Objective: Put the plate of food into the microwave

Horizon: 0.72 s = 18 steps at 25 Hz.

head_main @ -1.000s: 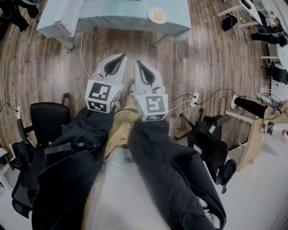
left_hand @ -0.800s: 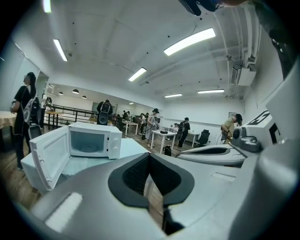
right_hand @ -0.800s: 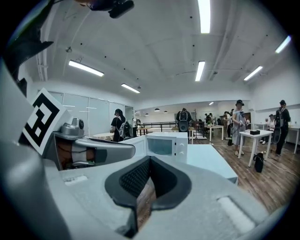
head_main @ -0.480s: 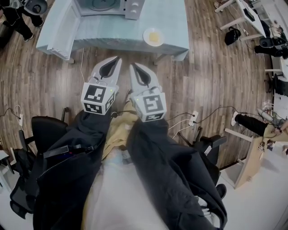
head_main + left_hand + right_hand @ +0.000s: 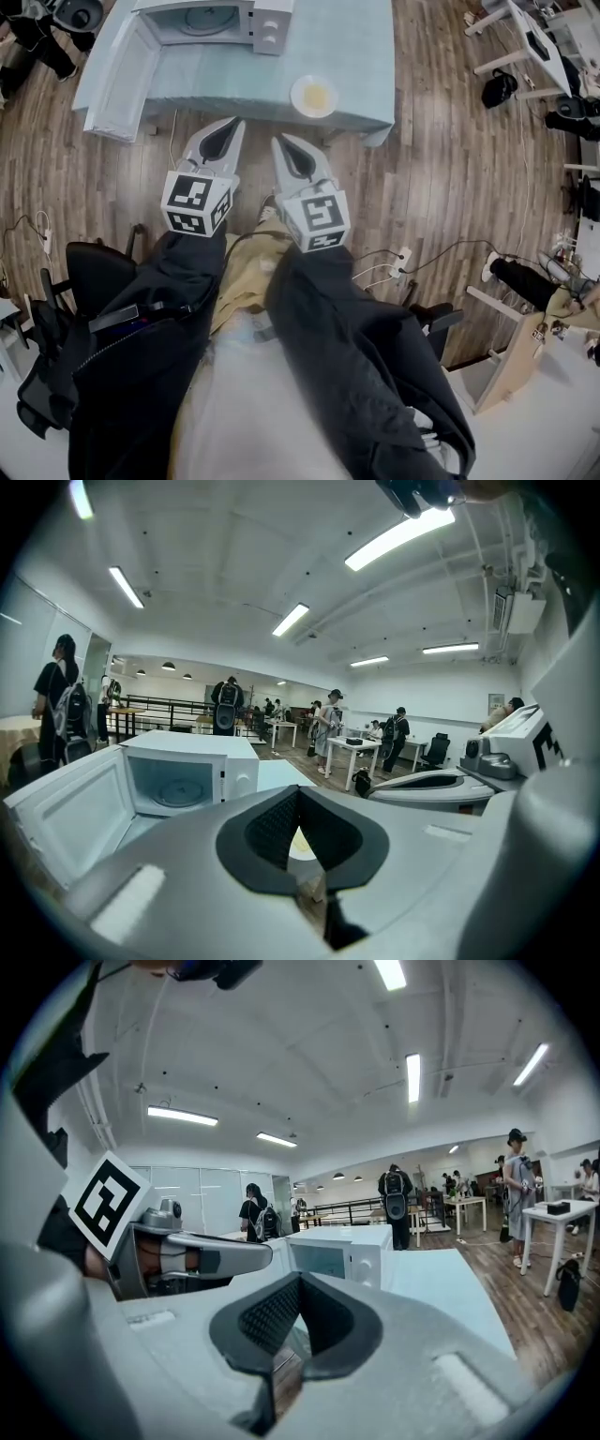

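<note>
Though partly off-frame, microwave [image 5: 225,19] (door [image 5: 117,70] open)

Left gripper [image 5: 234,123] and right gripper [image 5: 278,142] closer to the table [image 5: 361,52], plate of food [image 5: 314,95] nearer — open microwave [image 5: 217,19] now in view

My left claw [image 5: 236,124] and right claw [image 5: 278,142] are grey, marker cubes [image 5: 195,202] black-and-white squares. Ahead of them I see white microwave [image 5: 267,21], pale blue table [image 5: 356,47], white plate [image 5: 298,97], yellow food [image 5: 316,95]. Below them brown wood-plank floor [image 5: 450,178]. Sleeves [image 5: 356,347] black.
</note>
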### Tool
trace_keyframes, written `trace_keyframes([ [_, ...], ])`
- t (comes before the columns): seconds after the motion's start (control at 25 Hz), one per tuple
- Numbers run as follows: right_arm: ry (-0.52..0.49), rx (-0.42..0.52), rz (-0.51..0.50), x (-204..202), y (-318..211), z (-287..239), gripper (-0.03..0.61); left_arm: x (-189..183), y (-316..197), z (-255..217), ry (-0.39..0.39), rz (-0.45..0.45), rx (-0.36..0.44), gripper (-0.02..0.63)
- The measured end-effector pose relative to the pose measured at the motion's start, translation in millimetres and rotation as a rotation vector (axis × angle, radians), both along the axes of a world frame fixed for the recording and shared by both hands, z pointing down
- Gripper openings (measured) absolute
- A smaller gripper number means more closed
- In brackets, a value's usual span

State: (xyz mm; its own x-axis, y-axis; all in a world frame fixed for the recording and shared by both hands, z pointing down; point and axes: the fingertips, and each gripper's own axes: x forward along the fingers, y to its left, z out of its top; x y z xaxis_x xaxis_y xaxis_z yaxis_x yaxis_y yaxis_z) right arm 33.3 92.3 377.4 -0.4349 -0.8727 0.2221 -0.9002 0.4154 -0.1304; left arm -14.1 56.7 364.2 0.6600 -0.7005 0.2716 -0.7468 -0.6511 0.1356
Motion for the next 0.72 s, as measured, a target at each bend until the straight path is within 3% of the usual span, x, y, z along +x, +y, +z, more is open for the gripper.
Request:
trace_keyframes([
  [0.16, -0.010, -0.044, 0.007, 23.8, -17.0, 22.5, 0.000, 14.9, -14.9, 12.9, -0.022, -0.004, -0.020, -0.005],
  [0.52, 0.011, -0.092, 0.013, 23.3, -23.2, 45.0, 0.002, 11.2, -23.2, 29.5, -0.032, -0.021, -0.078, -0.005],
  [0.72, 0.034, -0.117, 0.041, 27.8, -36.5, 53.7, 0.002, 34.5, -48.1, 40.4, -0.004, 0.061, -0.097, -0.005],
])
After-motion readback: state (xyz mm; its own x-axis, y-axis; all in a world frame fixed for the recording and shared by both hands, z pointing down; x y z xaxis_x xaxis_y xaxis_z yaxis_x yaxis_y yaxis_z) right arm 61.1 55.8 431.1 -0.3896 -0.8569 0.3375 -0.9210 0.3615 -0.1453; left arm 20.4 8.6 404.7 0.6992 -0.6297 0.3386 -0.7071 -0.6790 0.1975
